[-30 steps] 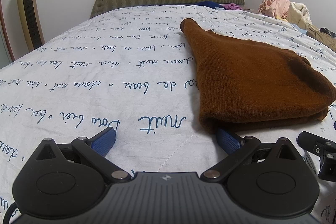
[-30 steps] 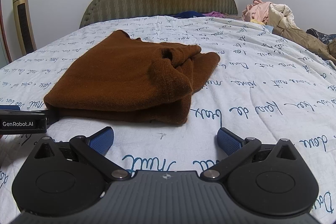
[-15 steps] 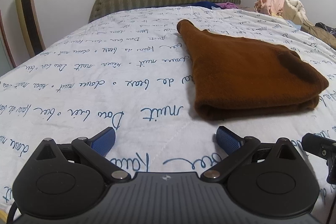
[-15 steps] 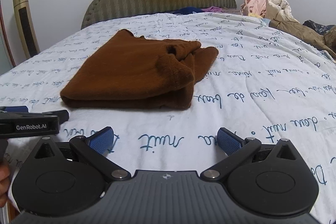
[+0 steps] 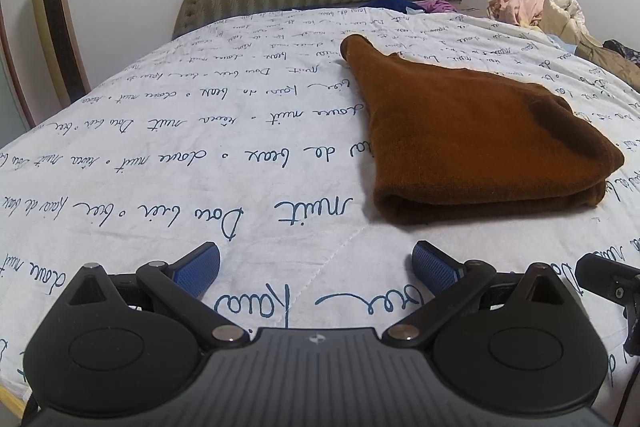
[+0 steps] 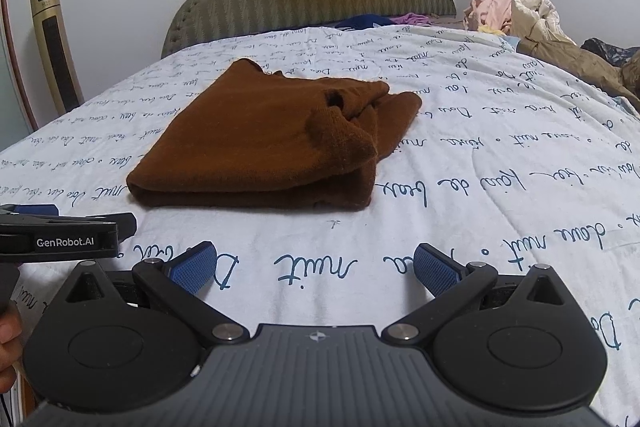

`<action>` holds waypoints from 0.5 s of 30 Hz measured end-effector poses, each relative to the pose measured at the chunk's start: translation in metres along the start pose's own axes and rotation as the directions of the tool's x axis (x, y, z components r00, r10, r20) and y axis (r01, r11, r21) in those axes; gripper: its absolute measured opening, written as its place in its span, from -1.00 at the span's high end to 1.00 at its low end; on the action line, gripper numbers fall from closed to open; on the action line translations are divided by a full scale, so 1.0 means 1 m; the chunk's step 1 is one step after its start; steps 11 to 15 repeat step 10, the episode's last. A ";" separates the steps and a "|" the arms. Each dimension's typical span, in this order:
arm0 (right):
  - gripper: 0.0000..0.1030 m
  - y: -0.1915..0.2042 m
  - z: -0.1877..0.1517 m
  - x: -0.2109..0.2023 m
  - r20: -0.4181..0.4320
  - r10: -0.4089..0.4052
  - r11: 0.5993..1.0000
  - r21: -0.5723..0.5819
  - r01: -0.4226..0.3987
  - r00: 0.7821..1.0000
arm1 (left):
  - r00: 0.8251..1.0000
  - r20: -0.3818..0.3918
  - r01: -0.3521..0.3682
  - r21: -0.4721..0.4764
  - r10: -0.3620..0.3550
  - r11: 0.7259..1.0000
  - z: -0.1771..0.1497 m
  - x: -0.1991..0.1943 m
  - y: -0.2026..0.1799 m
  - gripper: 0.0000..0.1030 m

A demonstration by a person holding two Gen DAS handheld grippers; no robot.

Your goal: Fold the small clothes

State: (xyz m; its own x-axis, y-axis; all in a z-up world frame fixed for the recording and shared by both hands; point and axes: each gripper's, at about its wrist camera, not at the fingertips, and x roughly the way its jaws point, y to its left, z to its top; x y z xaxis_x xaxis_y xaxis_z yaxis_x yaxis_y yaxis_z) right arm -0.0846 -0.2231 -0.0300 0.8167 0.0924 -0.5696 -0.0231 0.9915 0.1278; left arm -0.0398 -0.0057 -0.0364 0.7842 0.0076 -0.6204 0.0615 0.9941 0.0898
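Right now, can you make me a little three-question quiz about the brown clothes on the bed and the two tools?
1. True or false: the brown garment is lying folded on the bedspread.
2. What is the left tool holding? A) the garment B) a pink shirt C) nothing
3. Fill in: the jaws of the right tool are ____.

Key: 1 true. 2 C; its jaws are spread with only bedspread between them. 3 open, short of the garment and not touching it.
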 end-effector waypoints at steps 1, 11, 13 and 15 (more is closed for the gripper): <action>-1.00 0.000 0.000 0.000 0.001 0.001 1.000 -0.002 -0.001 1.000 | 1.000 0.004 0.000 0.003 0.000 1.000 0.000 -0.001 -0.001 -1.00; -1.00 0.000 0.003 0.002 -0.010 0.041 0.999 -0.001 -0.041 0.999 | 0.999 0.041 0.032 0.022 -0.033 0.999 0.006 -0.010 -0.003 -1.00; -1.00 0.000 0.003 0.002 -0.010 0.041 0.999 -0.001 -0.041 0.999 | 0.999 0.041 0.032 0.022 -0.033 0.999 0.006 -0.010 -0.003 -1.00; -1.00 0.000 0.003 0.002 -0.010 0.041 0.999 -0.001 -0.041 0.999 | 0.999 0.041 0.032 0.022 -0.033 0.999 0.006 -0.010 -0.003 -1.00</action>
